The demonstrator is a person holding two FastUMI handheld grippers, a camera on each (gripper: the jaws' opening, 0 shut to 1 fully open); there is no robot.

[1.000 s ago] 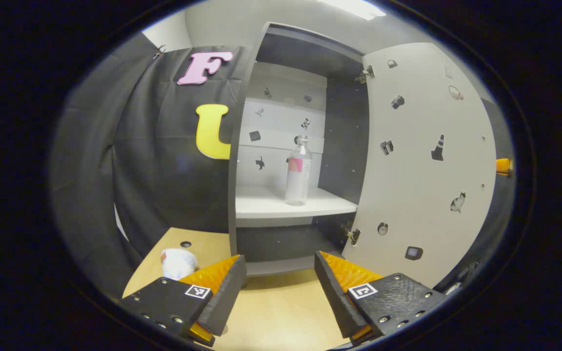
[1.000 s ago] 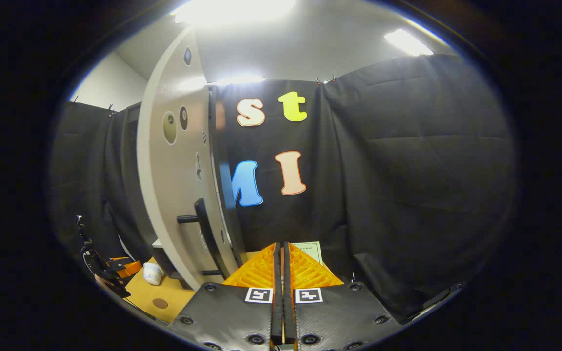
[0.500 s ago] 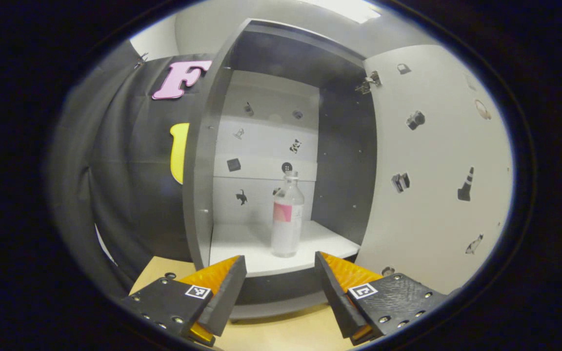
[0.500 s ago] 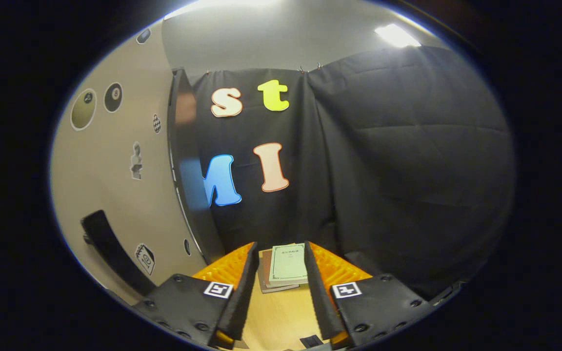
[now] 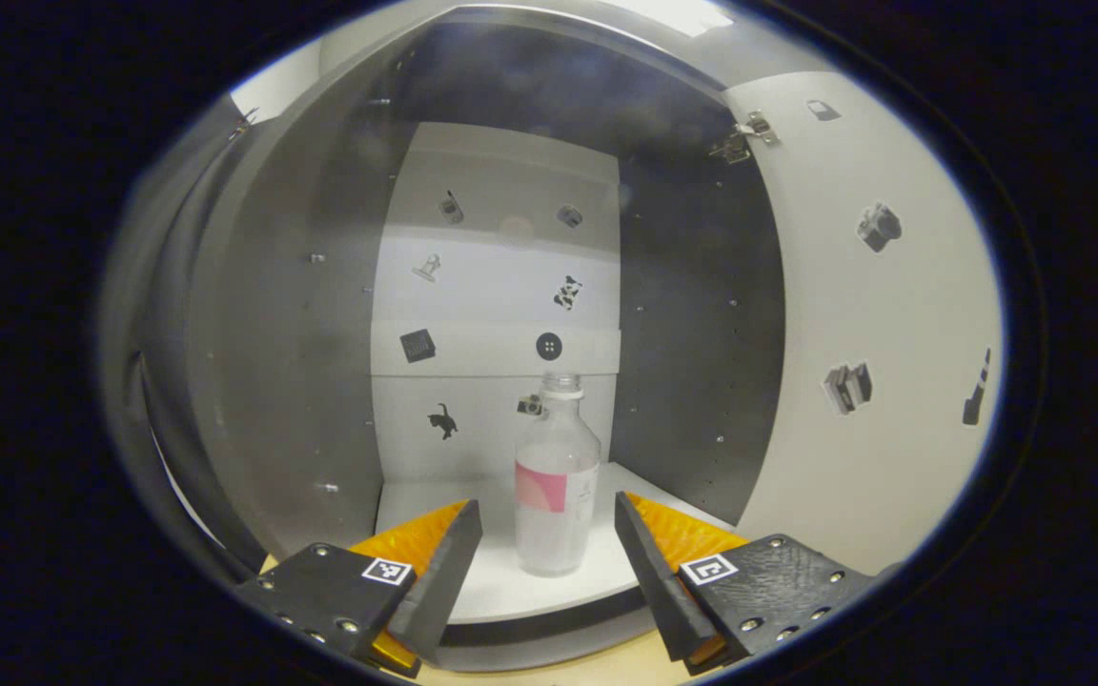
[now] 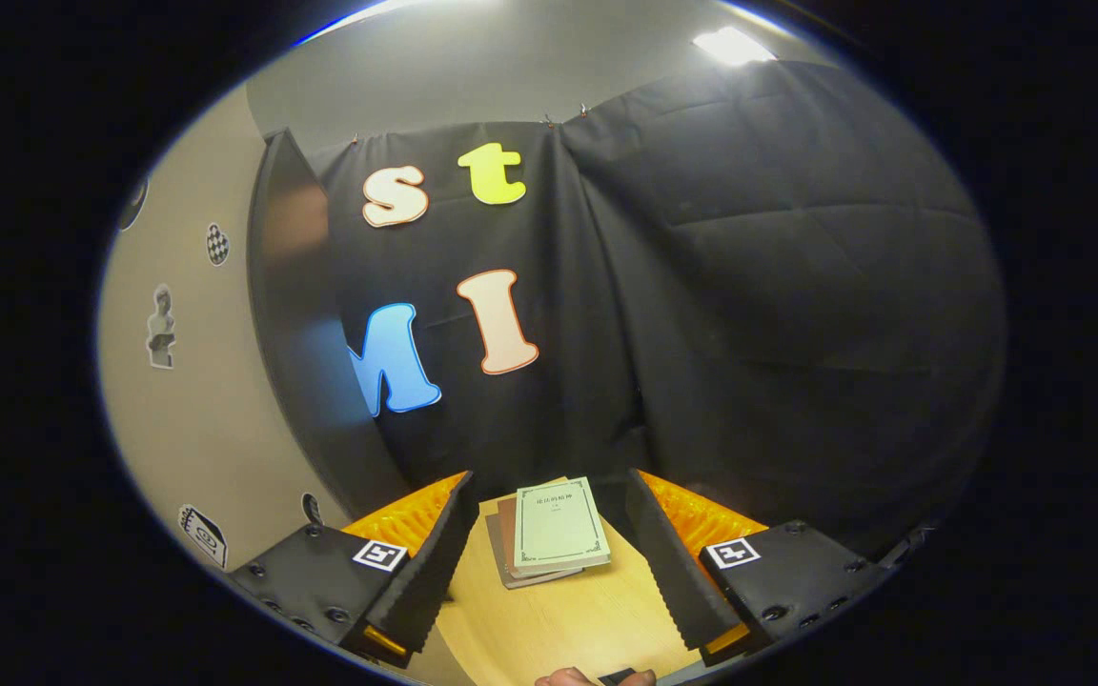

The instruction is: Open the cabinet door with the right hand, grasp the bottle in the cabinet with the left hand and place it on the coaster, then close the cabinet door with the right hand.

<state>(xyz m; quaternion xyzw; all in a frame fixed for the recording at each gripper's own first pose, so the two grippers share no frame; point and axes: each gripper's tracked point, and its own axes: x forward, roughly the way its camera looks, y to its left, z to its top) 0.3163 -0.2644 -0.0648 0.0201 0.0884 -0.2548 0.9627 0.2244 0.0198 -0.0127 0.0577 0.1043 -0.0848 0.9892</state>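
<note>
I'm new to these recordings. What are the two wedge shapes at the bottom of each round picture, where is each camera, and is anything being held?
The wedges are the fingers of hand-held tongs; a person carries one pair in each hand, and a camera rides on each, looking forward along its fingers.

In the left gripper view, the left tongs are open and aimed into an open cabinet. A clear bottle stands upright on its white shelf, ahead of the fingers and not yet gripped. The cabinet door is swung open to the right.

In the right gripper view, the right tongs are open and hold nothing. Past them, stacked books lie on a wooden table.
</note>
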